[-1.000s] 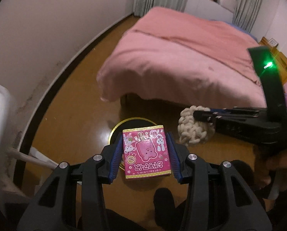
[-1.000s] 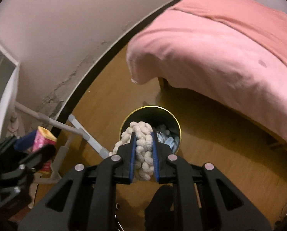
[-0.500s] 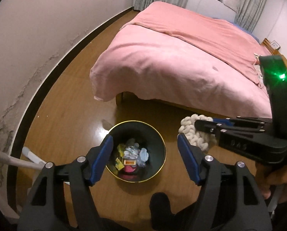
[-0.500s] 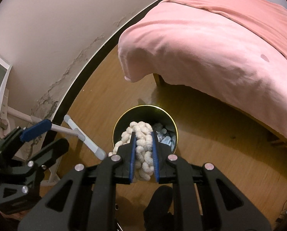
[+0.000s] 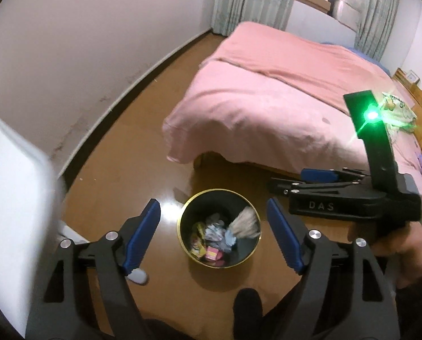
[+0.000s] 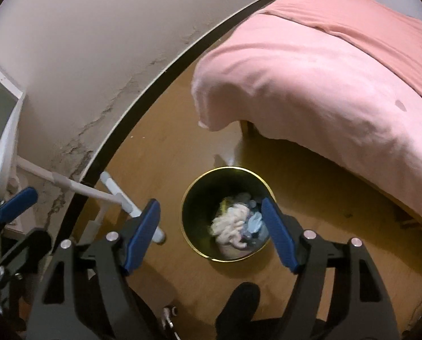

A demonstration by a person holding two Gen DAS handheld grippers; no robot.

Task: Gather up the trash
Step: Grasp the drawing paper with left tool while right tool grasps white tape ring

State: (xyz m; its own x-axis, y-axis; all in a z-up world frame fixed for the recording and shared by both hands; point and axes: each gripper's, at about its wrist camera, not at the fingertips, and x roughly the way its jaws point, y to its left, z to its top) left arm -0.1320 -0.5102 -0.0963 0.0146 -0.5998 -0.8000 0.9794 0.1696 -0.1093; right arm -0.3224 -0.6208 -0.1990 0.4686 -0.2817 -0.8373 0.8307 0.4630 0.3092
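— Tongs first: how do they stand?

— Left tongs (image 5: 213, 238) are spread wide with nothing between the blue pads, pointing down over the trash bin (image 5: 182, 238) on the wooden floor (image 5: 120, 181). Right tongs (image 6: 211, 235) are spread just as wide and empty too, hanging above the same bin.

— And the right one seen from the left camera?

— It reaches in from the right side, held level in the person's hand (image 5: 395, 243), fingers aimed toward the bin, a green light (image 5: 371, 116) glowing on its upright mount.

— Where is the trash?

— Inside the bin: a cream knitted bundle (image 6: 233, 226) — blurred in both views — lies on crumpled wrappers (image 5: 219, 233), with a small pink box (image 5: 212, 253) near the bottom.

— Surroundings?

— Pink-covered bed (image 6: 324, 70) just beyond the bin, a cracked wall (image 6: 97, 56) to the left.
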